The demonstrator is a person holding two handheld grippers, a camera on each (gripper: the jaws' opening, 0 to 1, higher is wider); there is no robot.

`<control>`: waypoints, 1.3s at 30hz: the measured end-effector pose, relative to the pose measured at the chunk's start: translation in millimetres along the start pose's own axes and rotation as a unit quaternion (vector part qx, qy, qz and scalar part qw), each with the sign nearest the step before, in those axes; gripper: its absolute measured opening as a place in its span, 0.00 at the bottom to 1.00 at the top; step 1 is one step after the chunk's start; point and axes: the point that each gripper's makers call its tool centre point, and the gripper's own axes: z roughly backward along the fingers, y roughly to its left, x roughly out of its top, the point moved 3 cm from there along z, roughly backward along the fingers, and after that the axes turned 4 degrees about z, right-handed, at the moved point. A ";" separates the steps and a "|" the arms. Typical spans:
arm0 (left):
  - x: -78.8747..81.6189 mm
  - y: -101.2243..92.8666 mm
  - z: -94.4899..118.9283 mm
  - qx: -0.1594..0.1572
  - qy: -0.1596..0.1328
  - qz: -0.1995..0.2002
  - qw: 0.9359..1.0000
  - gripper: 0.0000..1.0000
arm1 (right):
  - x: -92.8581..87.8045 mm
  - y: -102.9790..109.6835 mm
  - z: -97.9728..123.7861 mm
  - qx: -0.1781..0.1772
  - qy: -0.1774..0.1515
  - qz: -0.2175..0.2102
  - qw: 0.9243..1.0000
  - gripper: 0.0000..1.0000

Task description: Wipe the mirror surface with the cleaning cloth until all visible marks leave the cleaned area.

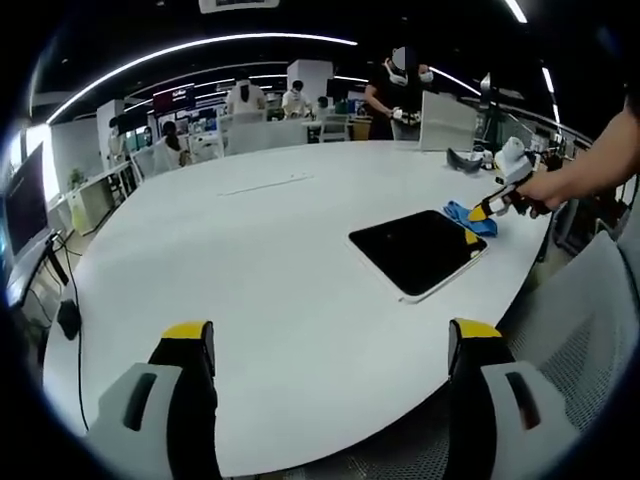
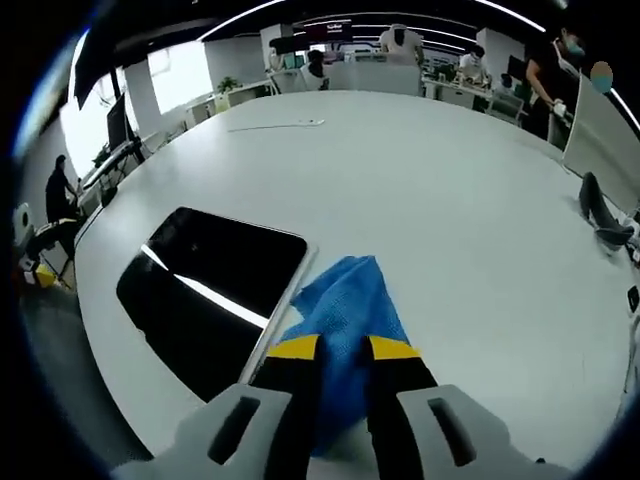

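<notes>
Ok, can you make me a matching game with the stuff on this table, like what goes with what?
Things:
1. cleaning cloth
2. mirror
3. left gripper
4. table

Descriptions:
A. white and round-edged
B. blue, lying beside the mirror's edge
C. jaws wide apart, holding nothing
D. dark, flat on the table, reflecting a strip of light

Pairs: 1-B, 2-D, 3-C, 4-A

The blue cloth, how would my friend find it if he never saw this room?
Find the big white table, then the flat dark mirror lying on it. The blue cloth sits crumpled beside the mirror's edge, between the right gripper's yellow-tipped jaws. Nothing else nearby is bright blue.
</notes>
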 end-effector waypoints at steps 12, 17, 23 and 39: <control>4.4 -1.1 -0.6 -0.003 -0.016 0.000 1.000 0.99 | -0.3 0.3 -1.2 -0.017 0.013 -0.010 1.000 0.02; 3.1 -3.4 -1.2 -0.012 -0.012 -0.003 1.000 0.99 | 0.4 -2.6 -1.9 -0.014 0.025 -0.051 0.998 0.01; 2.8 -4.8 -1.3 -0.015 -0.010 -0.003 1.000 0.99 | 14.2 -1.9 4.2 -0.018 0.025 -0.063 0.998 0.00; 2.2 -4.9 -2.4 -0.016 -0.006 0.004 1.000 0.99 | 62.8 35.0 -11.5 0.031 -0.002 -0.139 0.990 0.01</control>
